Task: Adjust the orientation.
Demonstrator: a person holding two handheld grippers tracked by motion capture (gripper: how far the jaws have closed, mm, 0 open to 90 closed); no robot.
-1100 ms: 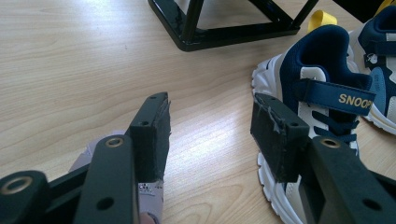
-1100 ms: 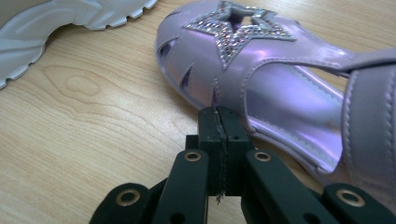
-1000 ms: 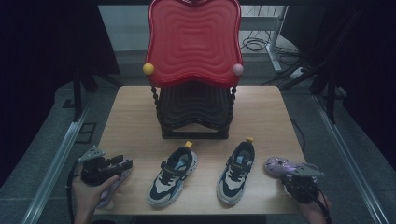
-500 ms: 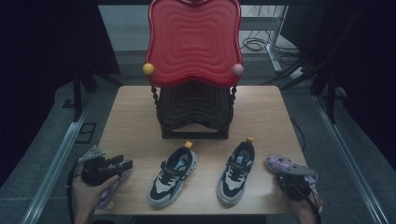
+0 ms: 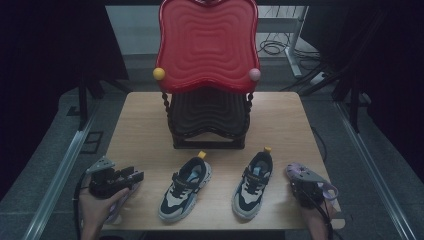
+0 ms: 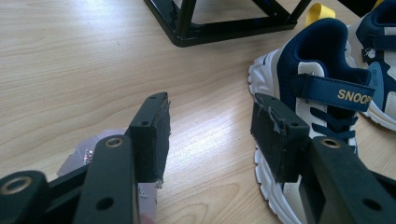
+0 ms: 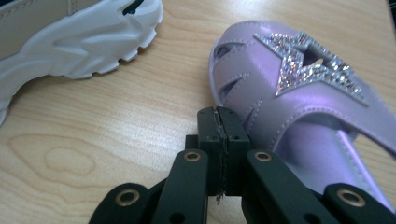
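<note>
Two navy-and-white sneakers stand at the table's front, the left sneaker (image 5: 186,187) (image 6: 322,84) and the right sneaker (image 5: 254,182) (image 7: 79,42). A purple sandal with a glittery star (image 5: 300,172) (image 7: 299,93) lies at the front right. My right gripper (image 5: 306,192) (image 7: 218,116) is shut with nothing in it, its tips close beside the sandal's toe. At the front left my left gripper (image 5: 131,176) (image 6: 210,121) hangs open over bare wood, left of the left sneaker. A second purple sandal (image 5: 117,206) (image 6: 84,154) lies partly hidden under it.
A black shoe rack (image 5: 207,120) (image 6: 219,28) with a tall red wavy top (image 5: 207,45) stands at the middle back of the wooden table (image 5: 140,125). The table's front edge is close behind both hands. Cables lie on the floor beyond the table.
My right gripper has moved a little to the left, nearer the purple sandal's toe. The left gripper and the shoes have stayed put.
</note>
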